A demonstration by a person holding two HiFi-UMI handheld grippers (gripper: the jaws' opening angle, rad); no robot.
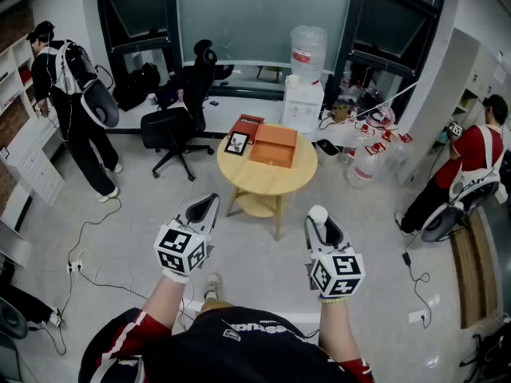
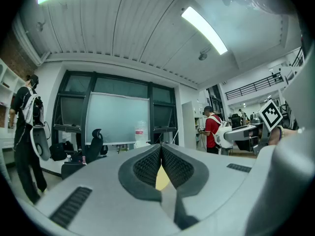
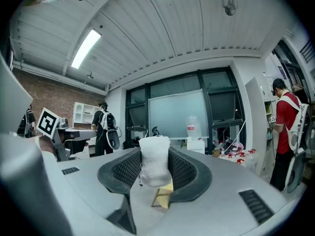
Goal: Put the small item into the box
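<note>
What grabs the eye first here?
A white mesh-wrapped item stands upright, clamped between the fingers of the right gripper. Ahead, a round wooden table carries an orange box. The left gripper is shut with nothing in it.

Grey floor (image 1: 263, 278), round wooden counter (image 1: 267, 180) mid-room, black office chair (image 1: 180, 118) by the dark-framed windows (image 1: 263, 14), brick wall (image 3: 54, 95) left, strip lights (image 2: 204, 29) overhead.
</note>
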